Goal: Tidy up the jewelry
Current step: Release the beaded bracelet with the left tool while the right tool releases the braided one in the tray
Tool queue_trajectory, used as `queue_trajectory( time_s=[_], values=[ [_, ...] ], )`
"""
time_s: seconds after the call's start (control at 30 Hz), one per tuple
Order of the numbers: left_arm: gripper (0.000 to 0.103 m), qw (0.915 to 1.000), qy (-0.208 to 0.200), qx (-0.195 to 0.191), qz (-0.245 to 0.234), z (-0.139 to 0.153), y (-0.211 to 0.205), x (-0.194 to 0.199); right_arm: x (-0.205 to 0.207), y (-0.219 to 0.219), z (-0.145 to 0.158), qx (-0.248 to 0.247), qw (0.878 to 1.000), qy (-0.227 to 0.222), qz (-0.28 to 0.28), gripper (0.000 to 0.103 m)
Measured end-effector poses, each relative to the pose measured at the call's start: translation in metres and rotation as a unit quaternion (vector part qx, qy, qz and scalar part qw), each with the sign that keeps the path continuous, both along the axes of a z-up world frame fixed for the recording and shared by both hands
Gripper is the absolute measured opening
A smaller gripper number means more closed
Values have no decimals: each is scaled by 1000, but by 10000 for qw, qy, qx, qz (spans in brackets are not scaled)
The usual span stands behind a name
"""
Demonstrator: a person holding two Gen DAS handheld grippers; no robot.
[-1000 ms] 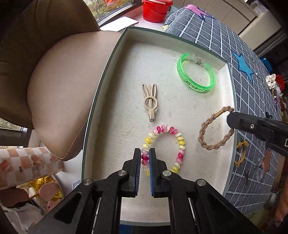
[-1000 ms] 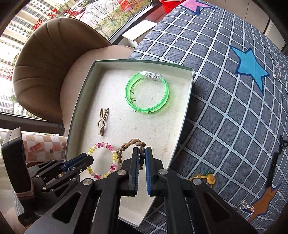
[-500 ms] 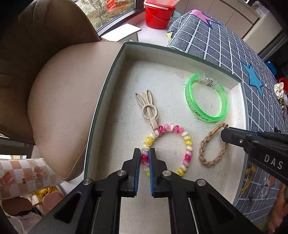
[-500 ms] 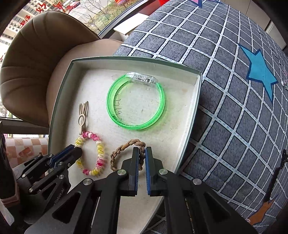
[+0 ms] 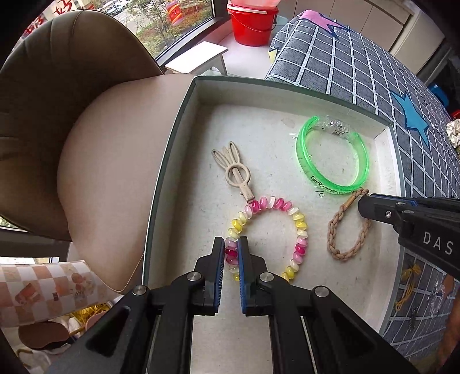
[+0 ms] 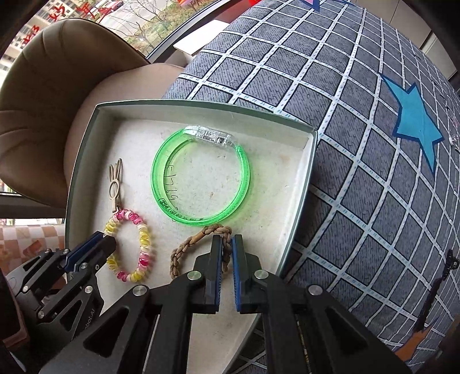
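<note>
Both wrist cameras look steeply down along their own fingers, close over the tray (image 5: 169,161). The left sits nearer the chair (image 5: 95,161), the right nearer the checked cloth (image 6: 359,178); both views share the tray.

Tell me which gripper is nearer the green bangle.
Right. The right gripper, shut on the braided cord, sits just below the green bangle; the left gripper, clamping the bead bracelet, is farther off.

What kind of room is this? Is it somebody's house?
Probably a home, perhaps a living room beside a window. A padded tan chair stands by a table under a checked cloth, and a red bucket sits near the window.
</note>
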State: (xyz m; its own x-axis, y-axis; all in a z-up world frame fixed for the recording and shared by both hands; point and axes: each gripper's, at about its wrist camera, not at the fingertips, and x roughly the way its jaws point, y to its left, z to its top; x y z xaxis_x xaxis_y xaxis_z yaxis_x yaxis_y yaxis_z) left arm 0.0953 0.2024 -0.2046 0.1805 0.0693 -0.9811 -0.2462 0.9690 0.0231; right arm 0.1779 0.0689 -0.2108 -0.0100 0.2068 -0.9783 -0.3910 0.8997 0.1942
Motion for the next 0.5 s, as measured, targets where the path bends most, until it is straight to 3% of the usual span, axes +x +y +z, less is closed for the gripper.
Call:
queue_trajectory(
  time_s=[0.1, 0.17, 0.23, 0.5],
  values=[
    [16, 10000, -31, 54, -12, 6, -4, -3, 0, -1, 9, 84, 10000, -35, -38, 15],
    [16, 9999, -41, 89, -27, 10, -5, -1, 2, -3, 18, 153, 9998, -122, -72, 32],
    [16, 9999, -60, 113, -47, 13, -7, -1, 3, -7, 31, 268, 9992, -253, -125, 57],
    [17, 10000, 11, 67, -57, 23, -14, -5, 1, -37, 62, 471, 9974, -421, -336, 59]
  ],
)
